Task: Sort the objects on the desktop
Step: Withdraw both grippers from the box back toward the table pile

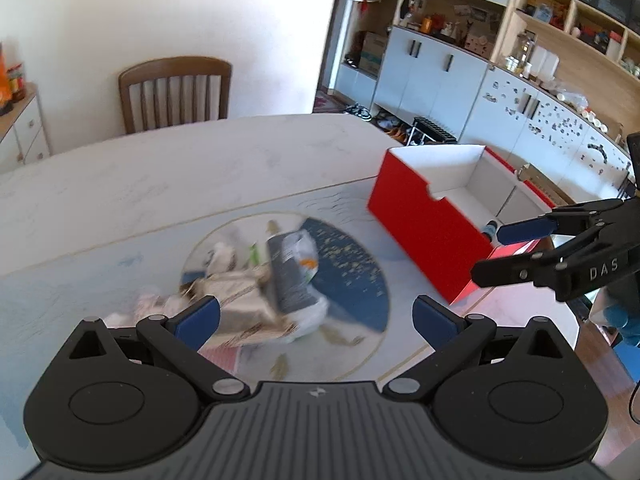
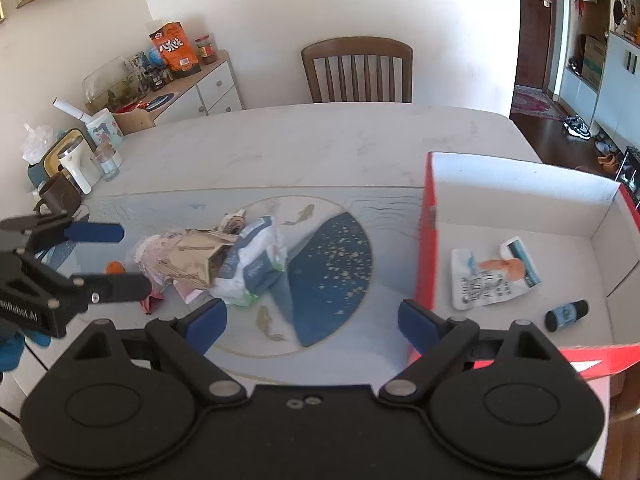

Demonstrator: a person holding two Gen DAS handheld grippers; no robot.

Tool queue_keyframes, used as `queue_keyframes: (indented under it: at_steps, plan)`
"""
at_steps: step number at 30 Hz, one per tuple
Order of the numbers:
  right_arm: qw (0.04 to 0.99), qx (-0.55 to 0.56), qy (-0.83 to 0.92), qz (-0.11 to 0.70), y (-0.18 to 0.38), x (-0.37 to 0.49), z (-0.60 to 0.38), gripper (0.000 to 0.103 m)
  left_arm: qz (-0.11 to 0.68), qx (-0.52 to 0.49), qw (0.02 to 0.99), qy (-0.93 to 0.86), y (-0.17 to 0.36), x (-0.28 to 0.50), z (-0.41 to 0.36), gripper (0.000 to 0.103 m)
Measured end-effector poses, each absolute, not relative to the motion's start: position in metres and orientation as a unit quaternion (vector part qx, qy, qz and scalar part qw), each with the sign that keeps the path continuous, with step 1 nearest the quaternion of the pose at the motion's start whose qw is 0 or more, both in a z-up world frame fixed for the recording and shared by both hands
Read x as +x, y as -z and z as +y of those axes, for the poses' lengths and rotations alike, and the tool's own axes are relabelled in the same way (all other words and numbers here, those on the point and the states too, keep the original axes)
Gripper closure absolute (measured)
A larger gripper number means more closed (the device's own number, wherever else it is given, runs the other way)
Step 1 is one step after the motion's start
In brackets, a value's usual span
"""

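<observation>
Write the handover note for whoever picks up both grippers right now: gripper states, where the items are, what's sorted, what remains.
Left gripper: open, empty, over the pile.
Right gripper: open, empty, at the near left corner of the red box.
Done: a flat printed sachet and a small dark bottle lie inside the box.
Left: the pile on the placemat, namely a white plastic pouch, a crumpled brown paper bag, some pink wrapping, and a small orange piece beside them.
</observation>
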State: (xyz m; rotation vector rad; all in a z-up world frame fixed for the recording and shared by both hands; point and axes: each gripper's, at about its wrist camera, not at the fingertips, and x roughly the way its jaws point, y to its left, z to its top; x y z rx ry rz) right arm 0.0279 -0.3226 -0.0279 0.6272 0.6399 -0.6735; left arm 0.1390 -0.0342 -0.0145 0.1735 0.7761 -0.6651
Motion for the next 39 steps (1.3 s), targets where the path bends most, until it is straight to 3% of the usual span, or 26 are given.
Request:
queue_keyframes:
  at_steps: [26, 37, 39]
  plan:
    - [0.824, 0.253, 0.404, 0.305, 0.050, 0.146, -0.305, 0.014, 0.333, 0.076, 0.904, 0.256, 0.063, 0.165, 0.080, 0.000]
    - [0.805, 0.263, 0.430, 0.313, 0.066, 0.174, -0.323, 0.014, 0.366, 0.087, 0.902, 0.213, 0.088, 0.182, 0.107, 0.000]
    - [0.798, 0.271, 0.436, 0.314, 0.071, 0.178, -0.327, 0.020, 0.374, 0.090, 0.900, 0.205, 0.094, 0.187, 0.111, 0.001]
